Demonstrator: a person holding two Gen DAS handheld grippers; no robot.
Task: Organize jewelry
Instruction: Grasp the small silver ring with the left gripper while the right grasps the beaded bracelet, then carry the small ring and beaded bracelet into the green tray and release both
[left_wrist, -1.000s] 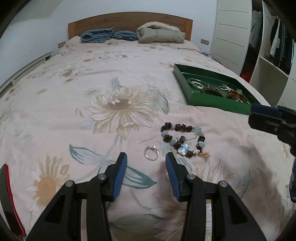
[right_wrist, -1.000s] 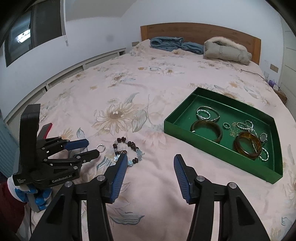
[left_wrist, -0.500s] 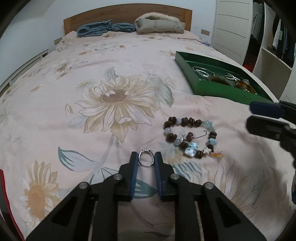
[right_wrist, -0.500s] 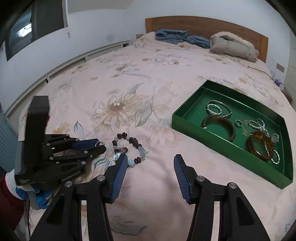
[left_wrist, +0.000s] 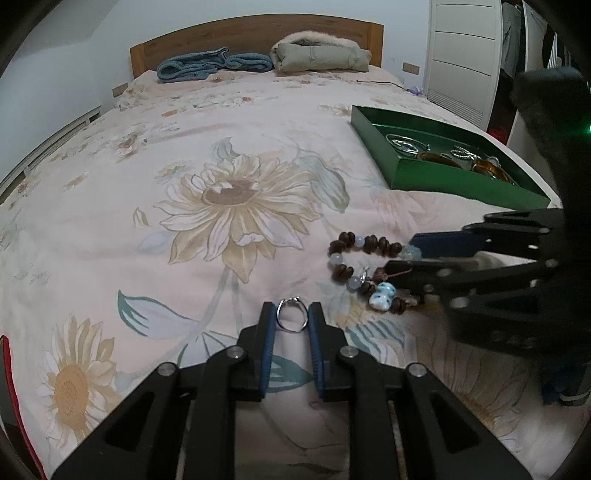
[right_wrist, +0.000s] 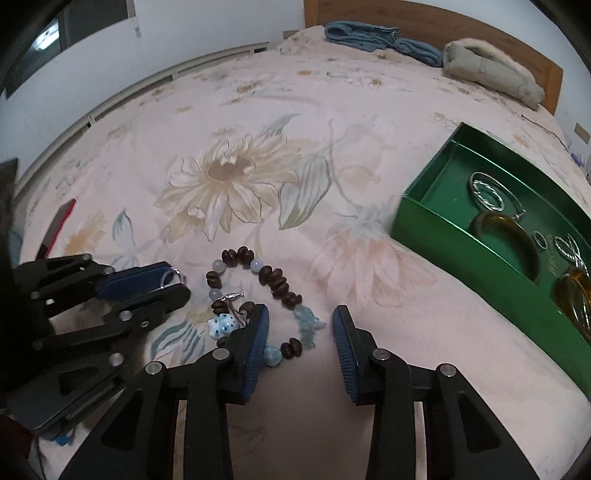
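My left gripper is shut on a silver ring, which stands upright between its blue pads just above the floral bedspread; the ring also shows in the right wrist view. A bracelet of brown, pale and blue beads lies on the bed to its right. My right gripper is open, its jaws low over the near part of the bead bracelet, one finger on each side of the loop. A green tray holding bangles and several rings sits at the right.
Folded blue cloth and a beige padded jacket lie by the wooden headboard. A wardrobe stands past the bed's right side. A red-edged object lies near the left edge of the bed.
My left gripper has closed on the silver ring and holds it. My right gripper has moved left and down until its open jaws straddle the bead bracelet.
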